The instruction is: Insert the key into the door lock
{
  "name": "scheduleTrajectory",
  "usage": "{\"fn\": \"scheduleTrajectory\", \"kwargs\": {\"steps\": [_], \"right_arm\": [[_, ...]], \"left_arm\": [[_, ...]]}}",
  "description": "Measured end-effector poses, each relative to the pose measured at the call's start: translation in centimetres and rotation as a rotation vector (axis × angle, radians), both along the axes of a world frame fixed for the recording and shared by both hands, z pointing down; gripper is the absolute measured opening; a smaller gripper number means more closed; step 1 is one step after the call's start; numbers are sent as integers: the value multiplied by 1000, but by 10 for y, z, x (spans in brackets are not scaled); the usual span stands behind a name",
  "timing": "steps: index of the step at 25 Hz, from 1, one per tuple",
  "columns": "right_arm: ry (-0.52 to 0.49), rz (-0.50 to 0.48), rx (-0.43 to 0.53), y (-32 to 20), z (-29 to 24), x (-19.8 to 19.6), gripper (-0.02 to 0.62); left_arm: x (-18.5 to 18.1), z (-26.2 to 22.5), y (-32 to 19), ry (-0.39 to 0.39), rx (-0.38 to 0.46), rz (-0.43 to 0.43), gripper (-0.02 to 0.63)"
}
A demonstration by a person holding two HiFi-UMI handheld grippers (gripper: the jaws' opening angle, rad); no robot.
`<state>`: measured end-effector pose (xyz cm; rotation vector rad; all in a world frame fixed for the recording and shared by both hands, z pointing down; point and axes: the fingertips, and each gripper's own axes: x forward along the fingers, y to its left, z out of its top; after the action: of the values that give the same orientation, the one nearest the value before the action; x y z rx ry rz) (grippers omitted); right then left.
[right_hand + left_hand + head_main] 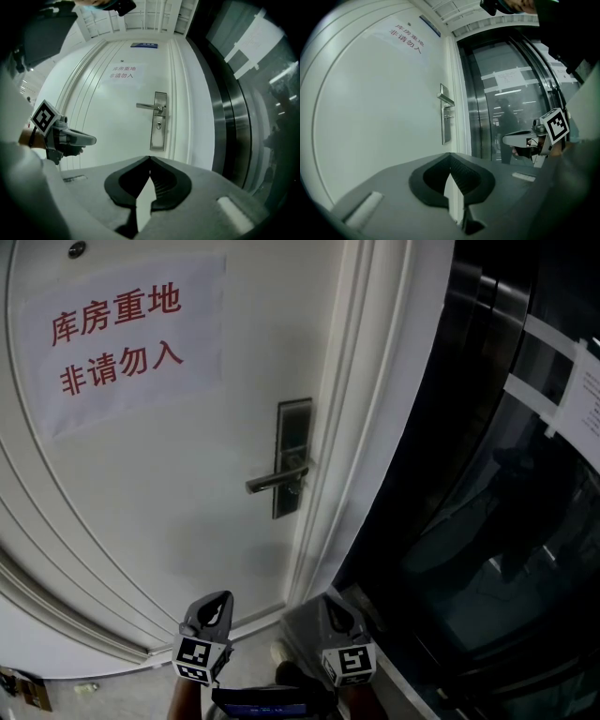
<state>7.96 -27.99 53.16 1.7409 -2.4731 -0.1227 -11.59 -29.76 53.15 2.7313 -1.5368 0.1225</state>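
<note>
- Nearest item: left gripper [221, 598], at the lower edge of the head view; jaws closed tip to tip, nothing between the pads; marker cube [194, 659] at its rear.
- right gripper [330, 600]: just beside the left one, pointing the same way; jaws likewise brought together on nothing.
- door lock [292, 457]: upright metal plate near the door's right edge, ahead of both grippers and well apart from them.
- keyhole [159, 125]: on that plate, below the lever.
- lever handle [274, 481]: level, pointing left, away from the frame.
- door [141, 512]: white, moulded panel.
- paper notice [122, 338]: upper left of the door, red characters.
- glazed wall [487, 521]: dark, right of the door frame [349, 427].
</note>
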Motion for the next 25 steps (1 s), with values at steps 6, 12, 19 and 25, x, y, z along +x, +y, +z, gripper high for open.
{"fn": "scheduleTrajectory", "kwargs": {"steps": [6,12,19,25], "right_arm": [[6,-2,-5,-2,5,-3,3],[15,-10,2,-5,-1,-7,2],[26,0,-14,-6,3,-7,2],[35,0,-11,-8,2,-10,2]], "left_arm": [[-2,2,-1,0,-6,0,2],[-2,4,-4,-4,-13,8,2],[-5,5,-6,-3,-17,9,2],[-7,6,-9,-1,-20,13,2]]}}
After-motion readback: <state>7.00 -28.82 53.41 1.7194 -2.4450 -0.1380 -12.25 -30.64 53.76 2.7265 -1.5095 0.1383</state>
